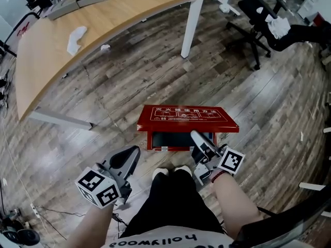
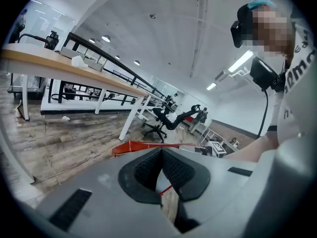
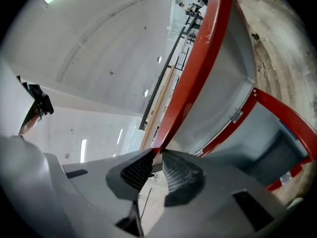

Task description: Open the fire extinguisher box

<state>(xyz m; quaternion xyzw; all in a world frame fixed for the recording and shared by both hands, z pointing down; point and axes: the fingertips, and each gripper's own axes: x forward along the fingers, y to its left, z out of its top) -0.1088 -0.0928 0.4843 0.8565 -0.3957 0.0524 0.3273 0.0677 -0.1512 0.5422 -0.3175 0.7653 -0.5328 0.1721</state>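
While your left gripper (image 1: pixel 129 157) hangs low at the left with its jaws pressed together on nothing, the red fire extinguisher box (image 1: pixel 170 139) sits on the wood floor (image 1: pixel 129 87) at centre, and your right gripper (image 1: pixel 196 136) pinches the front edge of its raised lid (image 1: pixel 186 118)

Curved wooden desk (image 1: pixel 129 9), black office chair (image 1: pixel 255 10), plank floor (image 1: pixel 129 81)
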